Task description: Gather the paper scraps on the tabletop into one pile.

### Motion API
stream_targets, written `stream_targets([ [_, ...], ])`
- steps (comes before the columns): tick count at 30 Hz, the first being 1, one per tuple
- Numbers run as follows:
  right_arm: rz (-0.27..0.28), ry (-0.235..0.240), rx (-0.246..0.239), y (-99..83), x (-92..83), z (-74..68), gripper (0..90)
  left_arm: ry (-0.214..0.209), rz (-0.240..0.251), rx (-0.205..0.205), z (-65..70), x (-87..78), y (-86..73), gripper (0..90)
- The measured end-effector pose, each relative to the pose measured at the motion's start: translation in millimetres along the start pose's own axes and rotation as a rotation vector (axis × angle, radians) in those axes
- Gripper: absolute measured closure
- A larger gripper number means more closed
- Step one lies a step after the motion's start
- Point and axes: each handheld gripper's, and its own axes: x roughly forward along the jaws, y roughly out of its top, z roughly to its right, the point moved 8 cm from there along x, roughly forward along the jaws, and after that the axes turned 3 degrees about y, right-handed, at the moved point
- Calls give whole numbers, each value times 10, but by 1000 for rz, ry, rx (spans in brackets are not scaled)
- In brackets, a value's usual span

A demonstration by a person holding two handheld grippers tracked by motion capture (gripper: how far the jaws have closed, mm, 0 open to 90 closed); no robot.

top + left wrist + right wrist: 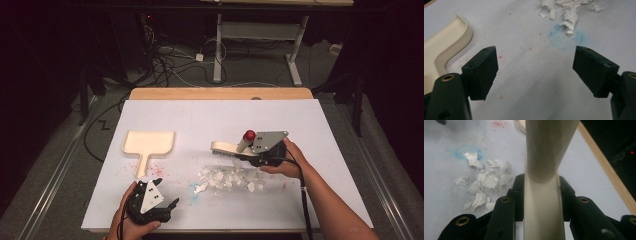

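We clamp our right gripper (245,152) on the cream brush (227,148), paper scraps (227,177) just below; our left gripper (170,205) gapes, dustpan (148,142) beyond it. No writing legible.

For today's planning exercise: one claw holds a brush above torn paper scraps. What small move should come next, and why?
Probably lower the brush behind the paper scraps and sweep toward the dustpan. The right claw grips it; the scraps lie loose.
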Motion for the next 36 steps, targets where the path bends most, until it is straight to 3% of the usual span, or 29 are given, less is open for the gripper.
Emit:
stream_targets([
  [2,-27,-38,38,-14,-118,36,678,-2,2,2,2,-2,-1,197],
  [4,-35,-41,54,-20,-146,42,678,-5,2,6,3,-6,-4,197],
  [8,-110,-125,138,-111,-297,128,678,-4,8,5,-11,-16,-1,197],
  [11,-164,-207,265,-273,-416,207,678,-6,15,7,-20,-21,3,197],
  [12,-220,-273,323,-413,-469,226,678,-6,15,8,-22,-20,4,197],
  [13,-220,-273,323,-413,-469,226,678,-6,15,8,-23,-21,5,197],
  [14,-251,-313,389,-538,-473,200,678,-8,17,8,-23,-24,8,197],
  [15,-268,-326,423,-597,-464,166,679,-8,18,9,-23,-25,11,197],
  [16,-268,-326,423,-597,-464,166,679,-7,19,10,-22,-27,15,197],
  [17,-304,-358,471,-707,-427,97,678,-6,21,13,-17,-33,25,197],
  [19,-327,-366,481,-746,-414,66,678,-4,23,15,-13,-38,32,197],
  [20,-331,-379,517,-788,-391,-30,678,-4,25,18,-10,-42,37,197],
  [25,-302,-379,547,-701,-317,-221,678,-4,28,23,-6,-44,52,197],
  [27,-271,-354,537,-570,-204,-337,678,-4,31,23,-4,-42,60,197],
  [36,-208,-314,523,-264,95,-467,678,-6,26,26,9,-37,57,197],
])
